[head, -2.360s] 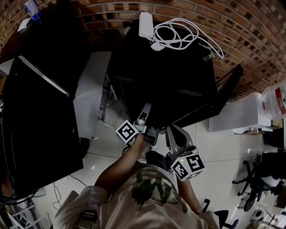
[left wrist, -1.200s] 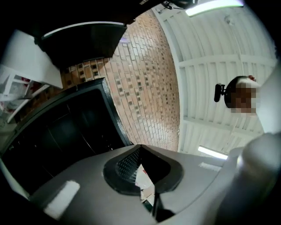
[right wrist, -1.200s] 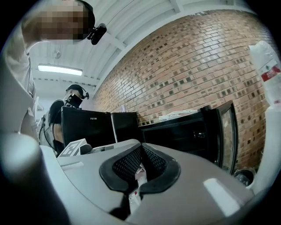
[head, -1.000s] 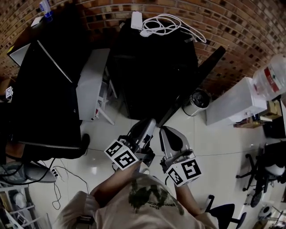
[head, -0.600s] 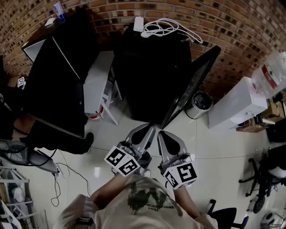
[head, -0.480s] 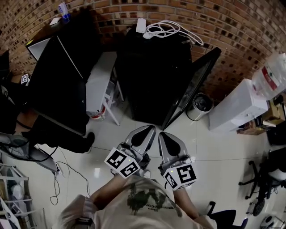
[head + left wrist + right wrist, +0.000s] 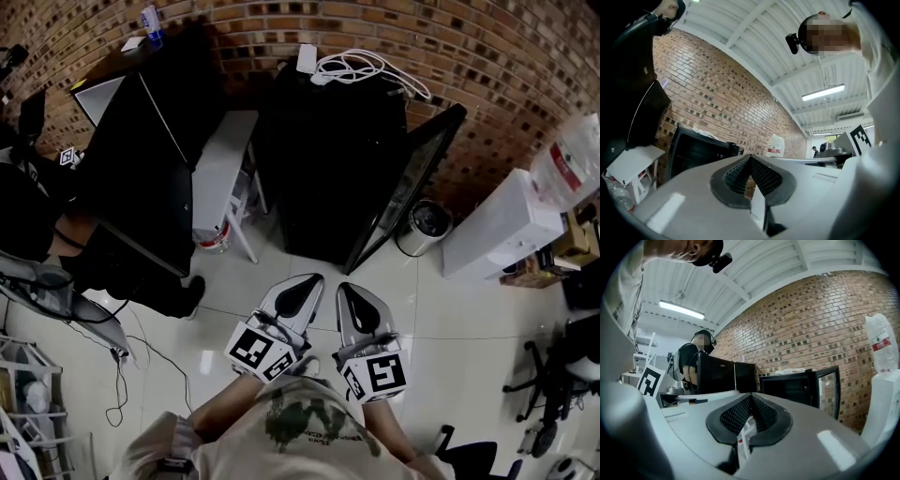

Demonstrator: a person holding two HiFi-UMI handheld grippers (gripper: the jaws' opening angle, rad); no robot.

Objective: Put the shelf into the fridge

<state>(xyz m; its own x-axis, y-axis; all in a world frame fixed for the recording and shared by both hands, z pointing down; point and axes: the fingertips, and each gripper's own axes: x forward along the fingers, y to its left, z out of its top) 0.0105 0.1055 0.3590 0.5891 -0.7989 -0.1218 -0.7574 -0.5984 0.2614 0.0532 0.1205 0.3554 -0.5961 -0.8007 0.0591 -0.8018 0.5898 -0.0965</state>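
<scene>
Brickwork (image 7: 487, 56) is seen across the back and pale tiled floor (image 7: 450, 319) below. 1 black fridge (image 7: 328, 159) is stood against the wall, its 1 glass door (image 7: 412, 178) swung wide to the right, presumably left open for the shelf. And the shelf itself? It cannot be found in any view. The fridge's inside is too dark to be read, so whether it is already seated cannot be told. 2 grippers are counted: the left gripper (image 7: 302, 284) and the right gripper (image 7: 349, 291) are held side by side low in front of the person, well short of the fridge, tips pointed towards it. Both pairs of jaws are pressed fully together with nothing gripped, as though parked between moves. 1 white cable (image 7: 361, 67) is coiled on the fridge top, and 1 round bin (image 7: 427, 225) is set just beside the door.
</scene>
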